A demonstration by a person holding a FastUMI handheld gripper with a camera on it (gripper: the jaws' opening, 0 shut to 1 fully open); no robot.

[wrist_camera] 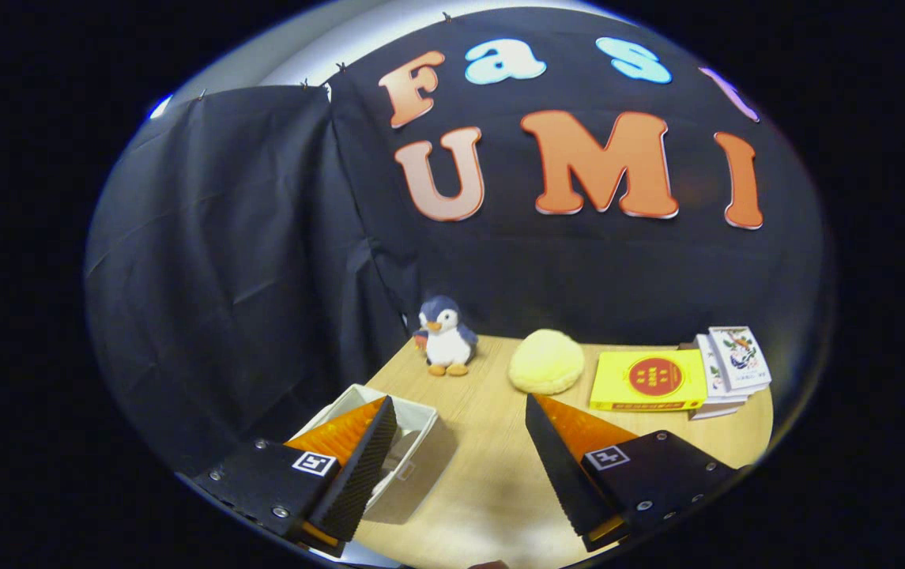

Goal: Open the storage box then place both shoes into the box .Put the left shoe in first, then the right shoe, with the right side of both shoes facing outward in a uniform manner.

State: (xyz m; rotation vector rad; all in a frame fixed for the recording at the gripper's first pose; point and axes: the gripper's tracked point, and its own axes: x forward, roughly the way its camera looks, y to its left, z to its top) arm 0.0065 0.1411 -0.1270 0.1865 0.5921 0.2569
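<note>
My gripper point(460, 427) is open, its two orange-and-black fingers spread wide above the wooden table point(492, 474) with nothing between them. A white storage box point(412, 454) stands on the table at its left side, partly behind the left finger point(357, 458). Its top faces up and I see into a pale interior; how its lid stands is hidden by the finger. The right finger point(571, 462) hangs over bare table.
Beyond the fingers, along the back of the table, stand a plush penguin point(446, 336), a round yellow cushion point(545, 361), a yellow book point(648, 381) and a small stack of white booklets point(733, 367). Black cloth walls close the booth behind and to the left.
</note>
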